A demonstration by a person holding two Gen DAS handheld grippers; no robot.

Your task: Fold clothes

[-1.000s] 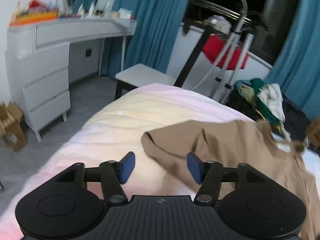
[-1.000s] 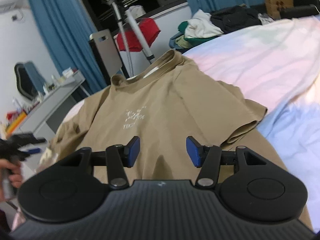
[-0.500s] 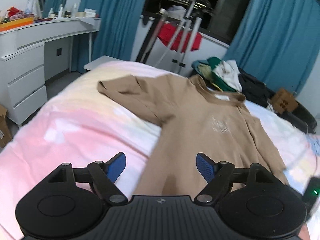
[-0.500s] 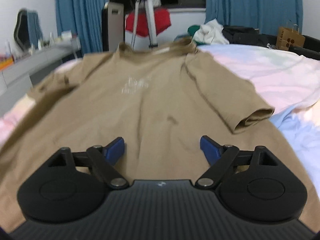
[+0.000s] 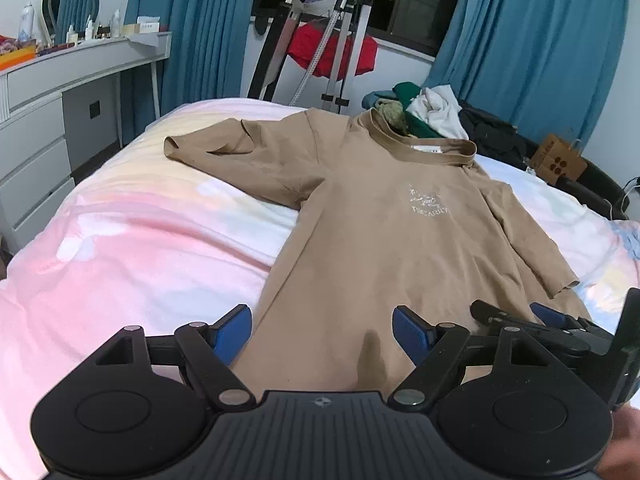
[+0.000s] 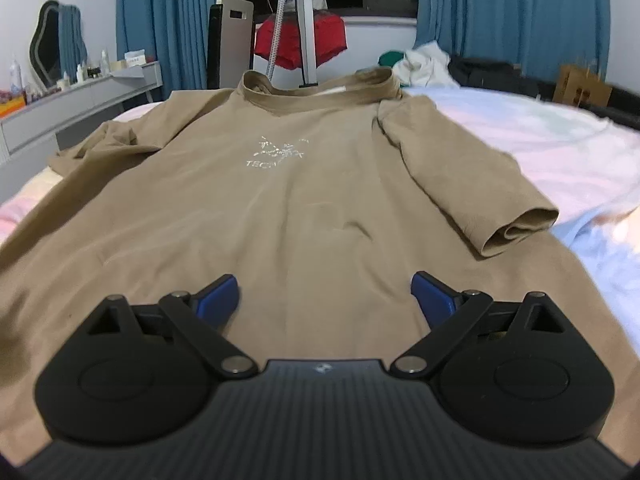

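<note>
Both tools (image 5: 322,330) (image 6: 325,294) gape over the flat tan shirt (image 6: 304,184)

The tan shirt (image 6: 304,208) carries a pale chest print (image 6: 280,154): a spiky, skeleton-like emblem with one line of capital letters under it. In the right wrist view that line begins "TEC" and the rest is too faint to make out; in the left wrist view the same print (image 5: 430,204) is too small and blurred to read. A white tag (image 5: 430,149) sits inside the collar with dark marks that cannot be read, and the brown box (image 5: 558,158) past the bed shows only a group of dark dots, no letters.
</note>
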